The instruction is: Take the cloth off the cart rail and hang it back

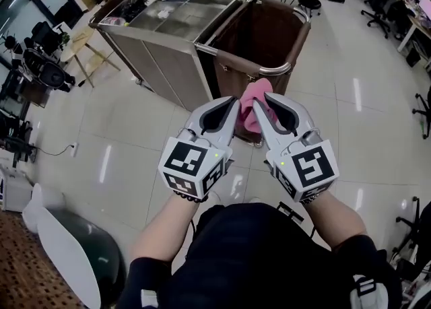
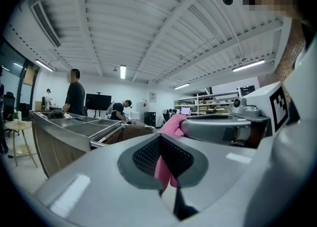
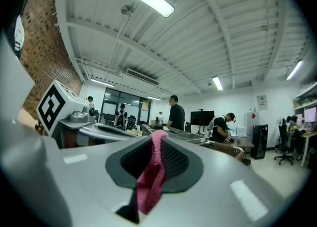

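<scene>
**Left gripper** [image 1: 231, 111]: The jaws are closed on a fold of the pink cloth [image 1: 252, 102]. Its own view shows the fabric pinched between the dark pads. It is held level on the person's side of the cart rail [image 1: 271, 70], just short of it.

**Cloth:** It is bunched between the two grippers and hangs a little below them, on the near side of the cart rail. Whether its upper edge touches the rail cannot be told. In my judgement it is gripped at two points so that it can be spread along the rail and not dropped in a lump.

**Right gripper** [image 1: 268, 107]: The jaws are likewise clamped on the cloth. It sits just beside the left gripper, on the same side of the rail, and is tipped slightly upward. In my judgement the cloth is off the rail and hanging it back is not yet done.
</scene>
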